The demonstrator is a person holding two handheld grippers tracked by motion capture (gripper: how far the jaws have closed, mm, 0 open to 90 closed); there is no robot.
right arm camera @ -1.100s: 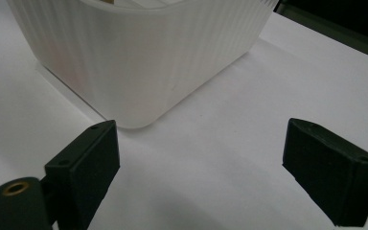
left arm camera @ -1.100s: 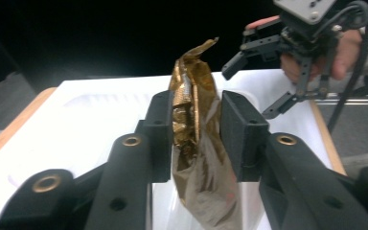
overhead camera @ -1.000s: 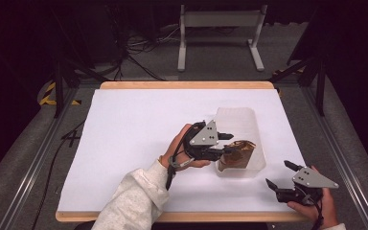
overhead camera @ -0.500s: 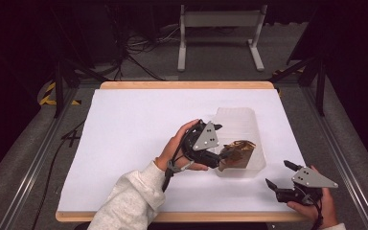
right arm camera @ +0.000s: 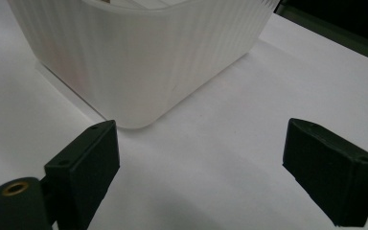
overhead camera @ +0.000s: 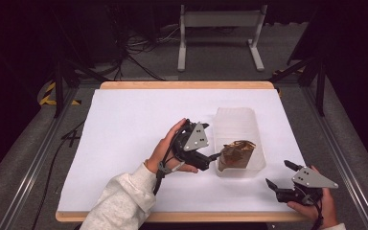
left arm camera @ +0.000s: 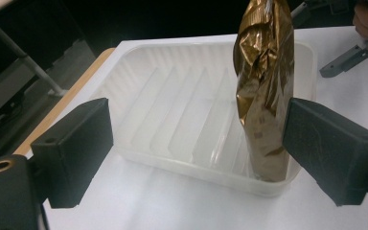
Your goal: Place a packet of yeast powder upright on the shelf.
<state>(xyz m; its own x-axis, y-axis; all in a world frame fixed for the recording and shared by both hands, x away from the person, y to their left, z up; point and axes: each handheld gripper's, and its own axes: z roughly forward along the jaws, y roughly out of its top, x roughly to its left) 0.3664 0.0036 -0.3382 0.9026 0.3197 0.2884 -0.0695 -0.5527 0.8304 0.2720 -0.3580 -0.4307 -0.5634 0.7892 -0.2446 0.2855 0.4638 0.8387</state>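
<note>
Gold foil pouch [left arm camera: 264, 91] stood upright in the near end of a translucent plastic tub [overhead camera: 239, 120], which sat right of centre on a white-covered table [overhead camera: 124, 124]. In the high view the pouch [overhead camera: 236, 153] appeared crumpled and brown-gold, and it seemed to lean against the tub's near wall, though that contact could not be told for sure.

The left gripper [overhead camera: 212, 157], held in the person's left hand [overhead camera: 168, 148], pointed at the tub from its left side. Its jaws had just been opening and stood spread wide. In the left gripper view the pouch rose between and beyond them, close beside one black jaw but not pinched by either. The right gripper [overhead camera: 278, 175] rested near the table's near right corner, apart from the tub. Its jaws were spread as well, with nothing between them. The right gripper view looked along them at the tub's ribbed outer wall [right arm camera: 139, 57].

Judging by its wrinkles and the way it stood, the pouch was probably light, thin-walled and easily dented, with a slick, shiny skin. A gentle pinch across its flat faces, near the upper part above the tub's rim, looked the safest hold. A hard squeeze could have crushed it or let it slip.
</note>
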